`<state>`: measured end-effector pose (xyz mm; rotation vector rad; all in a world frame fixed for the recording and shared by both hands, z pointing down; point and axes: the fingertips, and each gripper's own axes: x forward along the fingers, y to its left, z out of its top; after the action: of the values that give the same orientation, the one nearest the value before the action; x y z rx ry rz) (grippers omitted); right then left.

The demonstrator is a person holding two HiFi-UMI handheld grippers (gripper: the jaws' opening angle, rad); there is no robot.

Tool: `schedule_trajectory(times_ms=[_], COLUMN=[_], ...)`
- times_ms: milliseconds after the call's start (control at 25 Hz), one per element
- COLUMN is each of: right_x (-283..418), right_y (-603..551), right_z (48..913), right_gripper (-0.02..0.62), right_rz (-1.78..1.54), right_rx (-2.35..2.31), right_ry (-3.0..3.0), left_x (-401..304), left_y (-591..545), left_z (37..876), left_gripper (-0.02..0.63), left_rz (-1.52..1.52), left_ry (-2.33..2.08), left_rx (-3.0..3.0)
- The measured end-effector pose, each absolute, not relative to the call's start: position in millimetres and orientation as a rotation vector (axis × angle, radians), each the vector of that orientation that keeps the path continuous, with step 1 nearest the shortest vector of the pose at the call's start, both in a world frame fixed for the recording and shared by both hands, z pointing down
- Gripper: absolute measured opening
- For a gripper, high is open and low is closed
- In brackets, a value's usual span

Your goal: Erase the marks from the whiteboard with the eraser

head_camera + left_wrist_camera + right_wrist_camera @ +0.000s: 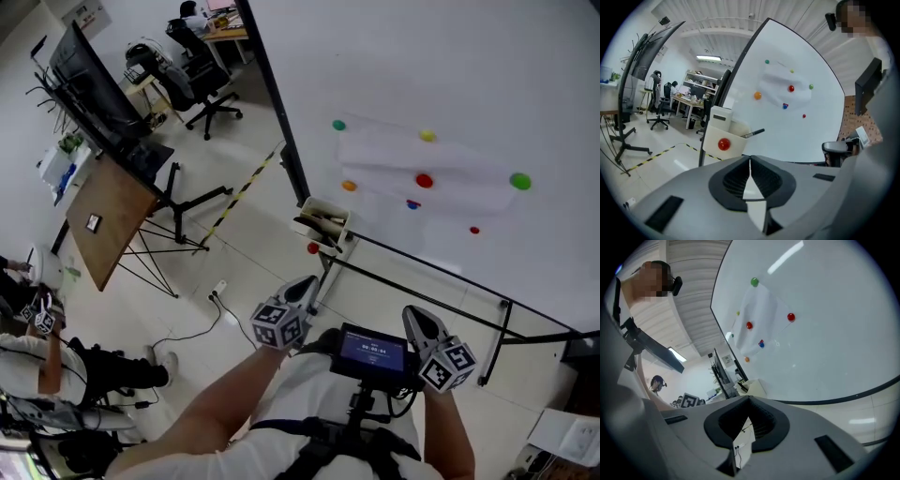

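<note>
Approach step, short of the whiteboard (450, 84): left gripper (305, 284) and right gripper (418, 315) both closed, empty. Next: open one and fetch the eraser, possibly in the marker tray (330, 208).

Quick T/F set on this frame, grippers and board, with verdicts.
1. Both grippers touch the whiteboard. False: the left gripper and right gripper are low by the person's body, clear of the whiteboard.
2. The left gripper's jaws are together with nothing between them. True.
3. A red magnet sits on the front of the marker tray. True.
4. The right gripper grips something. False: its jaws are together and empty.
</note>
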<state>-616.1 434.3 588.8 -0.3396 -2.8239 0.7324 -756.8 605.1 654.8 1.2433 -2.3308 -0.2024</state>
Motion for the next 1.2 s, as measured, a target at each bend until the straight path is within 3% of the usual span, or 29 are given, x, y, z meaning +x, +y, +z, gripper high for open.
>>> schedule_trajectory(times_ms=[160, 400, 760, 1200], right_x=[-659, -695, -728, -735], right_y=[432, 447, 466, 459], right_z=[593, 593, 599, 605], right_gripper=[0.011, 0.011, 0.011, 0.011], right_rz=[0.765, 0.758, 0.741, 0.766], right_rx=[-0.325, -0.25, -0.191, -0.149], right_ry=[-2.806, -2.8, -2.777, -2.75], left_x=[-828, -883, -915, -923], left_y=[608, 605, 596, 586], left_z=[660, 658, 634, 645], left_gripper=[0.035, 0.19, 0.228, 0.277], left_rz=[-0.213, -0.08, 0.21, 0.308], left_ry=[-2.355, -2.378, -2.561, -2.56], left_rx=[1.183, 1.221, 1.216, 1.11])
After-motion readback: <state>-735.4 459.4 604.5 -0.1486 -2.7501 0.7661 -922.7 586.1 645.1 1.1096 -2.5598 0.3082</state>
